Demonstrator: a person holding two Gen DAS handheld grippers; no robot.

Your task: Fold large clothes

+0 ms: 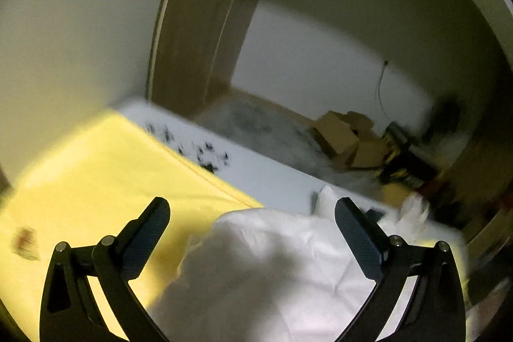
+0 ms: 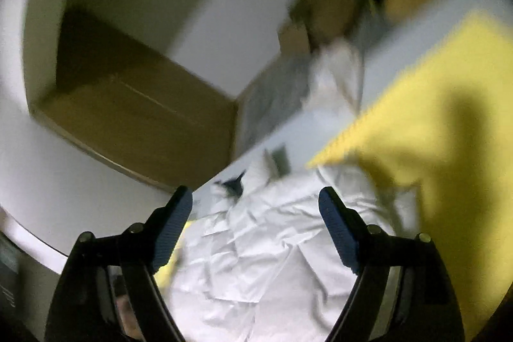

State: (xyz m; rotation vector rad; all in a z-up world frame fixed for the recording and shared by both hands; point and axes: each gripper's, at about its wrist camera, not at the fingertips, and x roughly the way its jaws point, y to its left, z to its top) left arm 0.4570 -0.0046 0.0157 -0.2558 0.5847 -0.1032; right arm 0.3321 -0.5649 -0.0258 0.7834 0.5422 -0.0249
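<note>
One white garment [image 1: 272,262] lies crumpled at lower centre on one yellow mat [image 1: 96,181]. Two grippers appear, one per view [image 1: 253,213] [image 2: 256,201], each with two fingers. Cardboard boxes [image 1: 346,140] at right are too blurred to count.

White garment [image 2: 272,249] is showing as thin matt cloth, heavily creased, and it's lying on a yellow mat [image 1: 96,175] that's looking smooth and matt, maybe foam. Gripper fingers [image 1: 359,233] are showing matt black plastic with ribbed bluish pads and small shiny metal pins. Cardboard boxes [image 1: 340,137] are looking like dull brown paperboard, though blurred.
</note>
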